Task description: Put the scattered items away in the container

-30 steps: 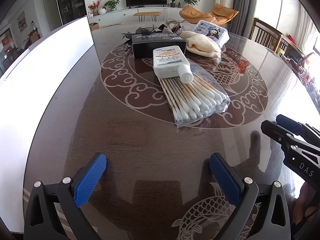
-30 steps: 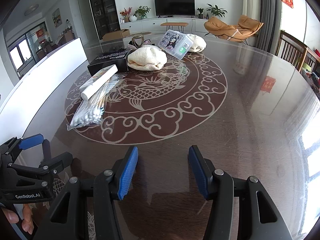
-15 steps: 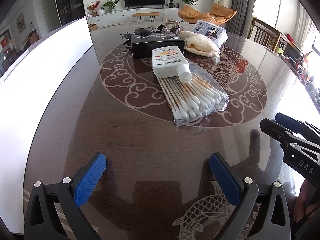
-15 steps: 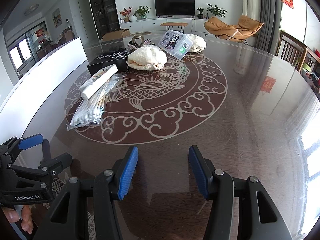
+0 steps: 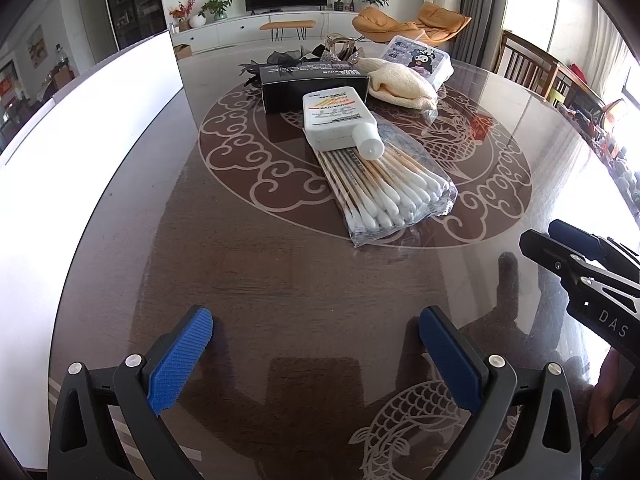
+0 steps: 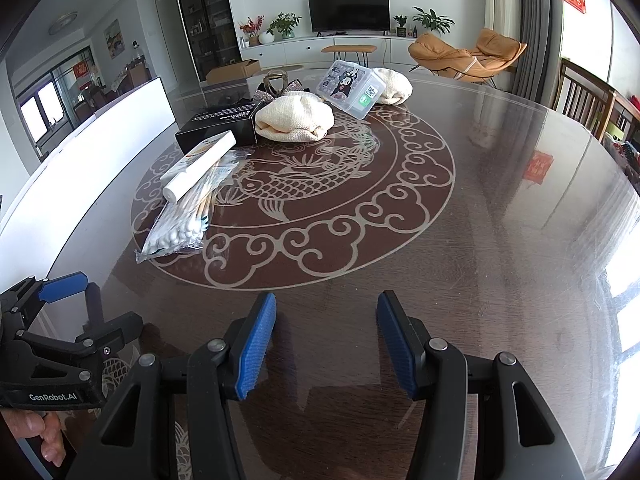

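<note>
both hand-held grippers [image 5: 316, 336] [image 6: 326, 340] unmoved, jaws still wide, empty.

We read "GenRobot.AI" in white on the body of the left hand-held gripper [image 6: 90, 302], and "DAS" in white on the side of the right hand-held gripper [image 5: 538, 240]. The white bottle [image 5: 338, 122] bears "377", seen upside down. The black box [image 5: 312, 84] carries white lettering too small to make out.
</note>
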